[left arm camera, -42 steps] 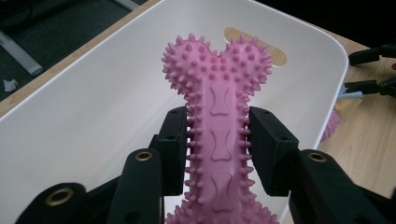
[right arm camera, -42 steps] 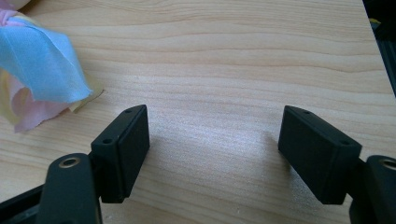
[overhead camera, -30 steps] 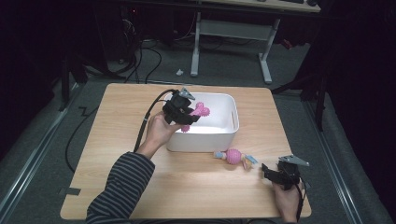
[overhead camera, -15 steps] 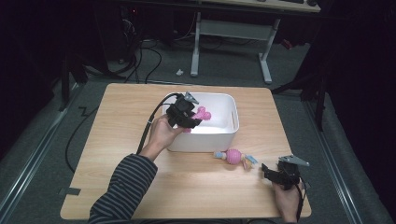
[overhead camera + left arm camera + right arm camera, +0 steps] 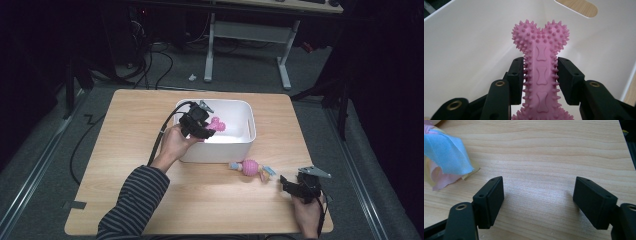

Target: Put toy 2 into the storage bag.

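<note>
So the left gripper (image 5: 206, 131) is over the near-left corner of the white bin (image 5: 249, 131), with its jaws clamped on the shaft of a pink spiky bone toy (image 5: 541, 72). In the left gripper view the two black pads squeeze the bone from both sides about halfway up, and the knobby double-lobed end sticks out past the fingertips toward the bin's far wall. The bin's white inside sits all around the toy, and one of the handle cutouts is up ahead and a bit to the right of the jaws. From the high view the bone (image 5: 216, 125) is just inside the bin, right at the tip of that gripper, held up off the bottom as far as I can tell.

The right gripper (image 5: 289, 184) is parked near the front right edge of the wooden table (image 5: 125, 150), jaws spread wide with nothing between them, just bare wood. Ahead of it and off to its left lies a second toy (image 5: 250, 167), a pink ball with blue, pink and yellowish cloth tails (image 5: 447, 161). It's near the jaws but not touching them, and it's just in front of the bin.
</note>
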Tool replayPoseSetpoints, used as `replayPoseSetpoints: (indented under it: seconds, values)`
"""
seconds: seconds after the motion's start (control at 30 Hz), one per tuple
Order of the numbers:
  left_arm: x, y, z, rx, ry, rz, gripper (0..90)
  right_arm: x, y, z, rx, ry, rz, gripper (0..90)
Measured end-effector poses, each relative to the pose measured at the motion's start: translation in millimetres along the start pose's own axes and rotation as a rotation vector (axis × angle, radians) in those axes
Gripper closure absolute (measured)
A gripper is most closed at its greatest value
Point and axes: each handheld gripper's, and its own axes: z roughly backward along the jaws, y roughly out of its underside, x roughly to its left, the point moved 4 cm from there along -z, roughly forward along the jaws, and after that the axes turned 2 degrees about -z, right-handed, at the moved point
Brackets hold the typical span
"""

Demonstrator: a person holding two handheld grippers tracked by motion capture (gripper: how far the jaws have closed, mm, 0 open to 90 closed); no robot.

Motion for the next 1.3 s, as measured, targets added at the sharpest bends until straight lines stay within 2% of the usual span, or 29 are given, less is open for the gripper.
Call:
replayPoseSetpoints:
  seconds: [0.33,0.43,0.7,1.03,1.3]
  values:
    - [0.8,-2.7,9.3,-0.044,0.019,0.020,53.6,0.0,0.0,0.1,0.003,0.002,0.003,24.9]
    - [-2.2,-2.7,16.4,-0.071,0.015,0.010,48.0,-0.1,-0.1,0.0,0.002,0.002,0.006,24.9]
    - [0.2,3.5,34.7,-0.122,0.017,0.035,39.0,-0.1,-0.1,0.0,0.002,0.003,0.007,24.9]
    - [7.1,19.6,62.6,-0.189,-0.031,0.072,33.5,-0.1,-0.1,0.0,0.002,0.003,0.007,24.9]
    - [10.3,36.6,82.0,-0.224,-0.075,0.082,31.4,-0.1,-0.1,0.0,0.002,0.003,0.007,25.0]
